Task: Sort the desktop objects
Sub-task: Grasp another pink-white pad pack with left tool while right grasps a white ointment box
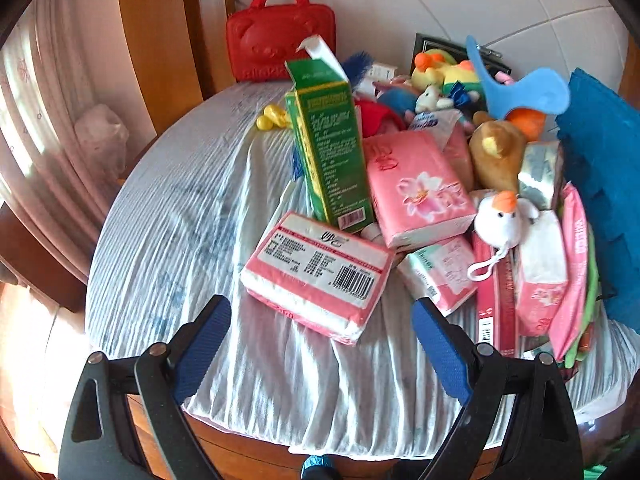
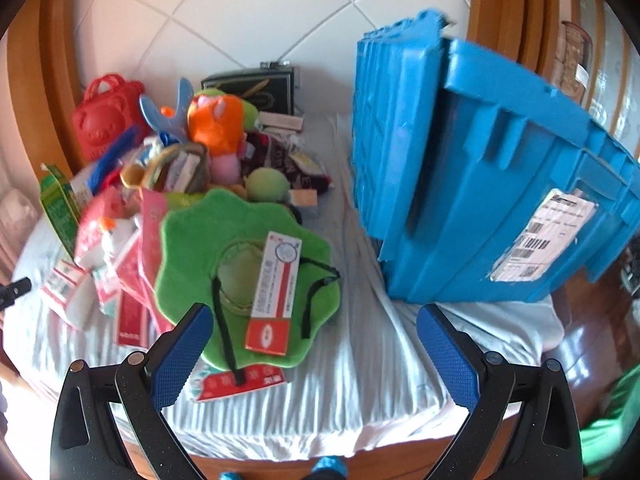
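The left hand-held gripper [image 1: 322,320] hovers with its blue-padded jaws wide apart and nothing between them, above the near edge of a round desk [image 1: 168,240] covered by a crinkled pale cloth. Just ahead of it lies a pink tissue pack [image 1: 318,274], barcode side up, apart from both pads. Behind that pack a green carton [image 1: 328,148] stands tilted with its flap open, leaning by a flowered pink tissue pack [image 1: 416,192]; a white plush chick [image 1: 504,218] sits on the heap of packs to the right. A red bear-faced case [image 1: 280,36] stands against the wall. The right hand-held gripper [image 2: 314,344] is likewise spread and empty, near a green plush hat [image 2: 248,280] carrying a red-and-white card. A blue plastic crate [image 2: 480,184] lies tipped on its side at the right.
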{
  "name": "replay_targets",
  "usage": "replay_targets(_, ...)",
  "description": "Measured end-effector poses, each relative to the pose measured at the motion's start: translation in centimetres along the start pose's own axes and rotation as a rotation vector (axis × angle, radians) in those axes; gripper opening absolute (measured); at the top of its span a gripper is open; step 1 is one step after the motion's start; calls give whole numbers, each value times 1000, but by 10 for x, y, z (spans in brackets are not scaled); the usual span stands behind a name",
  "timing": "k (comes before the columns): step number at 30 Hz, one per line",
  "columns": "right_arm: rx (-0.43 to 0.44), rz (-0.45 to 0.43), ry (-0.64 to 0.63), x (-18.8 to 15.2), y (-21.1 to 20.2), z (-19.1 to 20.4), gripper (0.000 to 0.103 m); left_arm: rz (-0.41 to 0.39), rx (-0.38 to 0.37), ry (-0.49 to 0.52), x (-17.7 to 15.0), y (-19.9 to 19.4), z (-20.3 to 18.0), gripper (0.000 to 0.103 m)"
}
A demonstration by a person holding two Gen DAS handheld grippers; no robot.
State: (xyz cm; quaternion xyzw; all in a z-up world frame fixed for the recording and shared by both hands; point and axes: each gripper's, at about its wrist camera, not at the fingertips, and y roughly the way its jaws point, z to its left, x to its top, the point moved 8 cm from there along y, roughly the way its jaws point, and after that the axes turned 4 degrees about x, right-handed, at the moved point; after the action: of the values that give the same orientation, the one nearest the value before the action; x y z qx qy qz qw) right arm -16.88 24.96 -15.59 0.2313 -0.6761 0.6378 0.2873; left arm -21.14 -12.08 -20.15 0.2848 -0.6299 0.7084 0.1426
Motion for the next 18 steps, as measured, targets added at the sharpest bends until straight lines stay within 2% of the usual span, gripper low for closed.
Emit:
replay_targets(3, -35, 47, -39, -7, 25, 3, 103, 45, -24, 12, -10, 29, -6, 93)
replay_targets(4, -39, 60, -39, -10, 32, 2, 103, 58, 12, -42, -12, 38, -7, 93)
replay_targets(6, -32, 80, -28, -13, 44, 2, 103, 80, 19, -18, -17, 55, -15, 93)
replay_targets(9, -29, 114, -3, -17, 60, 0, 103, 116, 69, -11, -24, 76, -12, 93)
replay_targets(13, -12, 135, 26, -16, 77, -1, 103, 134, 97, -59, -32, 80, 17, 93)
replay_targets(18, -15, 158, 35, -18, 91, -2, 103, 164, 237, -122, -45, 80, 81, 93)
